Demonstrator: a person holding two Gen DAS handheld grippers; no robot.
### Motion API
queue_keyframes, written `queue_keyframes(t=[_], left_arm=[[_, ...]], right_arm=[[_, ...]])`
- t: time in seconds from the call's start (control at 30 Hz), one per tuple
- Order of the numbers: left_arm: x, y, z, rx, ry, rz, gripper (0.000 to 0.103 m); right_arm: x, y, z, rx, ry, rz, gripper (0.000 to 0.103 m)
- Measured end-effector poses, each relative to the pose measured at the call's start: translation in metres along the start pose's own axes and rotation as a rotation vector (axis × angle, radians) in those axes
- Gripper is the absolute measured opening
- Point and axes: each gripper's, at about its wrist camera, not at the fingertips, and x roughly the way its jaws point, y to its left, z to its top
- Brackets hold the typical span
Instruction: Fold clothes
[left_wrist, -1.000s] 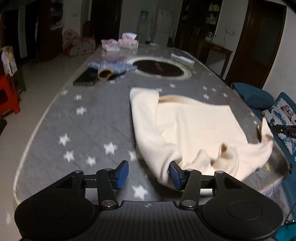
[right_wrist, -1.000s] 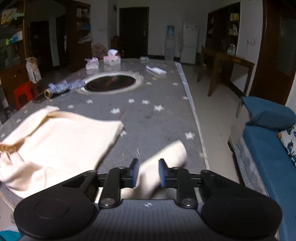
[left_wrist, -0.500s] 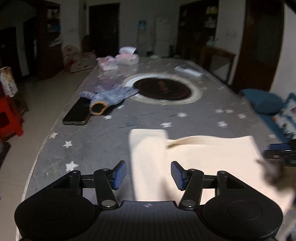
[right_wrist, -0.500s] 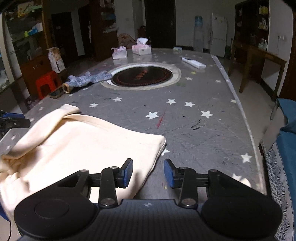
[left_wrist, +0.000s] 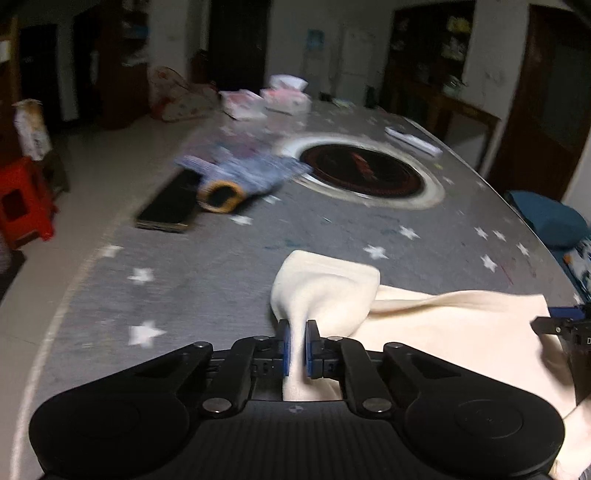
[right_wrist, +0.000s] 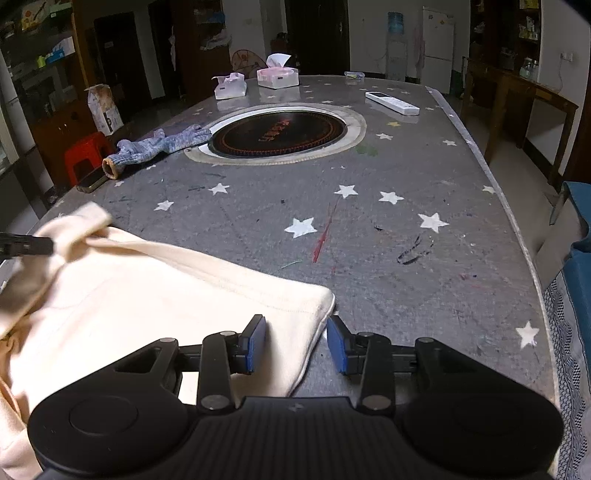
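A cream garment lies on the grey star-patterned table, near its front edge. My left gripper is shut on the garment's sleeve and lifts that fold a little. My right gripper is open, its blue pads either side of the garment's right corner. The left gripper's tip shows at the far left of the right wrist view. The right gripper's tip shows at the right edge of the left wrist view.
A round black hotplate is set in the table's middle. A blue knit glove and a phone lie at the left. Tissue boxes and a white remote are at the far end. A blue sofa is on the right.
My left gripper has shut on the sleeve and raised it. My right gripper let go of the other sleeve, opened, and moved to the garment's right corner.
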Motion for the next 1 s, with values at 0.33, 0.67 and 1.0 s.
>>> queue_keyframes(t=[0.33, 0.67, 1.0], left_arm=[[-0.04, 0.049, -0.026, -0.078, 0.04, 0.27, 0.039], [-0.004, -0.006, 0.004, 0.059, 0.037, 0.038, 0.043], [0.063, -0.039, 0.025, 0.15, 0.123, -0.057, 0.013]], right_arm=[[0.0, 0.001, -0.001, -0.005, -0.009, -0.004, 0.035], [0.0, -0.003, 0.001, 0.006, -0.002, 0.003, 0.013], [0.011, -0.002, 0.014, -0.014, -0.002, 0.007, 0.004]])
